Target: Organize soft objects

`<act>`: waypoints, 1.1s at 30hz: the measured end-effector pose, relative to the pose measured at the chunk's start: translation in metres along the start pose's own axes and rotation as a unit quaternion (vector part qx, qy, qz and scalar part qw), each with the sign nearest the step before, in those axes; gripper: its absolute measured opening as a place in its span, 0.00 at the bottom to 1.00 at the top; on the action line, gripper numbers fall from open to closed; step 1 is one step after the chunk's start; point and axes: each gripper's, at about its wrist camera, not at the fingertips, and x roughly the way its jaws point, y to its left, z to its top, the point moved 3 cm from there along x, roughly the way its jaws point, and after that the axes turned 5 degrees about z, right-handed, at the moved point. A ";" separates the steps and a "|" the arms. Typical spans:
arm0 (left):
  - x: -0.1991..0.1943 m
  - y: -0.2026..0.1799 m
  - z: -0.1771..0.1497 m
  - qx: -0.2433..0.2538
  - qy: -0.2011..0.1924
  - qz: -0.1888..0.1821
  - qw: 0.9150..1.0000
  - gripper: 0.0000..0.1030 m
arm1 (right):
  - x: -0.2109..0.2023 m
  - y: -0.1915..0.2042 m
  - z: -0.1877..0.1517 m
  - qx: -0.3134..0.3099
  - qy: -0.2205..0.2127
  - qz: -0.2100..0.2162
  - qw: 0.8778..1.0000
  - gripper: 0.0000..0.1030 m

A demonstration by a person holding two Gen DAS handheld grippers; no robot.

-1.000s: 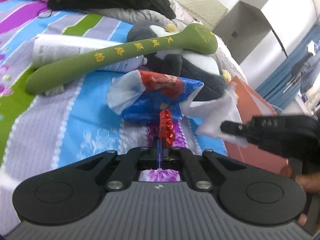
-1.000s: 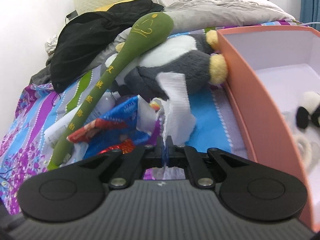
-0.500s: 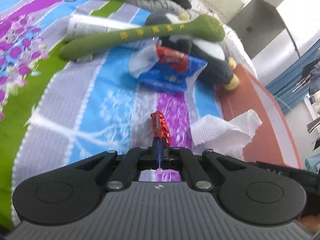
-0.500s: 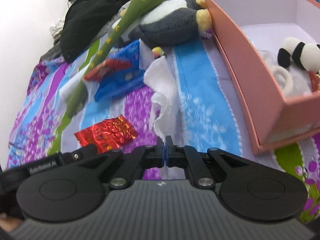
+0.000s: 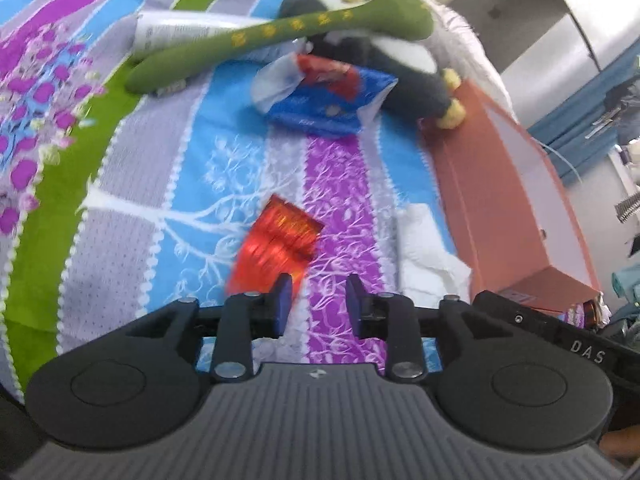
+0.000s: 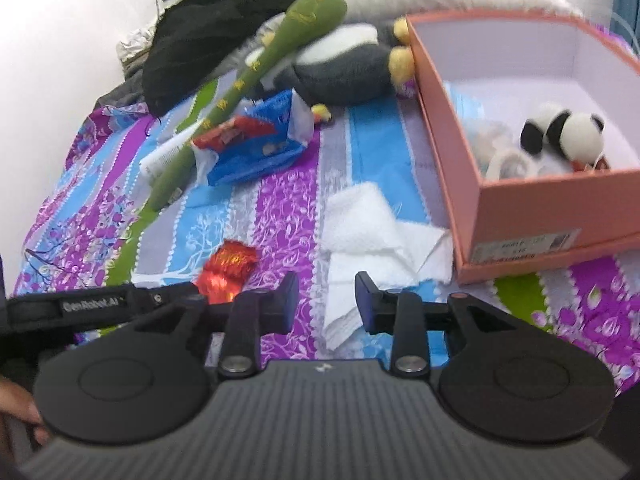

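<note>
Both tools' jaws opening: left tool (image 5: 315,289) releases crinkled red foil packet (image 5: 276,249), right tool (image 6: 327,289) releases white tissue (image 6: 374,232); loose on bed, either could slide.

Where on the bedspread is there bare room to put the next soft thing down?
Open bedspread lies between the blue packet, red foil wrapper and white tissue. More is free left of the green plush stick. The far end, around the penguin plush, is crowded; the orange box has floor room.

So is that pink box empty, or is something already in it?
Not empty. The pink box has no lid on, and a small panda plush lies inside among some pale items too blurred to name.
</note>
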 end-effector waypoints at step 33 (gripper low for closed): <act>0.092 -0.038 0.029 0.185 0.008 0.072 0.980 0.56 | 0.103 -0.009 0.002 -0.125 0.040 -0.080 0.988 0.13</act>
